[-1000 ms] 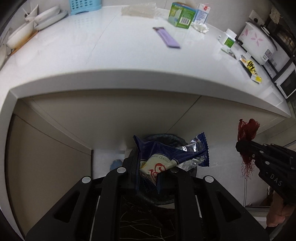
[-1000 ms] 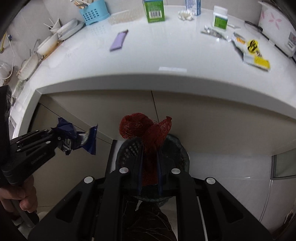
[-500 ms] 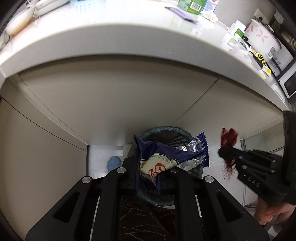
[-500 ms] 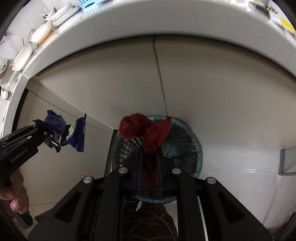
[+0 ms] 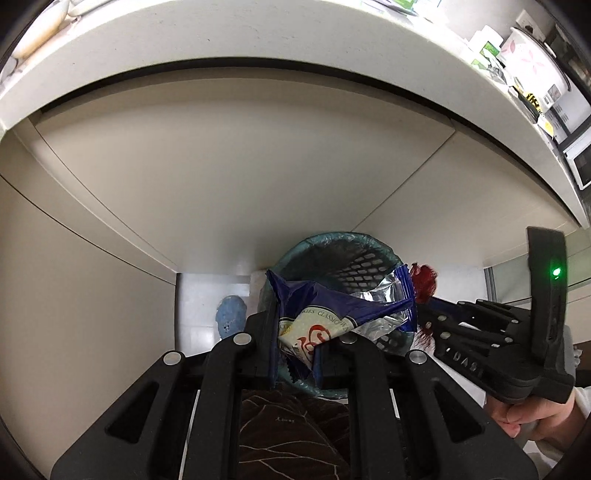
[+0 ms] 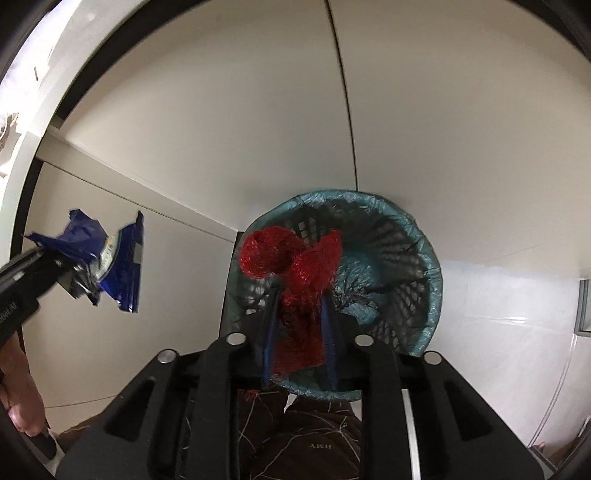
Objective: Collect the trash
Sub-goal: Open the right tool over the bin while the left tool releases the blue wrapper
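Two pieces of trash hang ready over one landmark, the mesh waste bin [image 6: 332, 295] with its teal liner, standing on the floor against the cabinet front [image 5: 240, 177].

To the left of the bin in the right wrist view, the left gripper [image 5: 295, 332] is clamped on a blue snack wrapper [image 5: 343, 314]; its foil end sticks out sideways. From its own camera the wrapper appears to sit above the near rim of the bin, though the fisheye makes the true overlap hard to judge.

Over the bin itself, the right gripper [image 6: 299, 314] pinches a bunched red net bag [image 6: 295, 266], whose loose tail dangles between the fingers.

For a clean drop, each gripper should be well inside the rim before the fingers part, one after the other so the tools do not knock together. The wrapper is light and wide and may glide off to the left of the bin, so a low release suits it. The net may snag on a finger pad and could need a small shake.

Above the bin, the white countertop [image 5: 258, 33] overhangs, limiting headroom. Left of the bin on the floor lies a small blue object [image 5: 231, 317], too unclear to name.
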A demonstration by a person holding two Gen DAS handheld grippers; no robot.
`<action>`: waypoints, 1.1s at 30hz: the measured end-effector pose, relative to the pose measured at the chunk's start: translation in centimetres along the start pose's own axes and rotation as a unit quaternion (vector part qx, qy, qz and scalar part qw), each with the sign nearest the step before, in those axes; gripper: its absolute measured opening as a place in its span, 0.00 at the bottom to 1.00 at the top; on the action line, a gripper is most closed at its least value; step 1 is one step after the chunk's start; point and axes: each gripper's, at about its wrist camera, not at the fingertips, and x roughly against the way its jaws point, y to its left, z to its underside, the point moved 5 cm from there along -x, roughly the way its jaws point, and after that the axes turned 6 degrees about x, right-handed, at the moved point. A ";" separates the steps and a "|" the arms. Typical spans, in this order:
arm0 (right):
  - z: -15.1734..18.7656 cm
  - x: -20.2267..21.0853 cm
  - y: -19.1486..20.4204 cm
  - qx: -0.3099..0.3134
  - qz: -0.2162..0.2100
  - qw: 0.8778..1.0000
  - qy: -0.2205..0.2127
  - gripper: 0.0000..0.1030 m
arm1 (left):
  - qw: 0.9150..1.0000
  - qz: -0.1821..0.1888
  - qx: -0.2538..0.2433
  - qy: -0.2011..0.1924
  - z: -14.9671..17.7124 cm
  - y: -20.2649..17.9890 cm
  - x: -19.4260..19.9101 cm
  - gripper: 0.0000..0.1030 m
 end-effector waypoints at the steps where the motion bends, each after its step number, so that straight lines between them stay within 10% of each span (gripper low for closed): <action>1: 0.0 -0.1 0.2 0.002 0.001 1.000 0.001 0.29 | 1.000 -0.001 -0.002 0.000 0.0 -0.2 0.0 0.12; 13: 0.1 -0.1 -1.1 -0.026 0.012 0.999 -0.015 0.88 | 1.000 -0.009 -0.004 0.014 0.1 -0.7 -0.8 0.12; 33: 2.2 7.6 -9.6 -0.102 0.115 0.985 -0.072 0.92 | 0.995 0.010 -0.089 0.048 1.5 -8.3 -7.3 0.16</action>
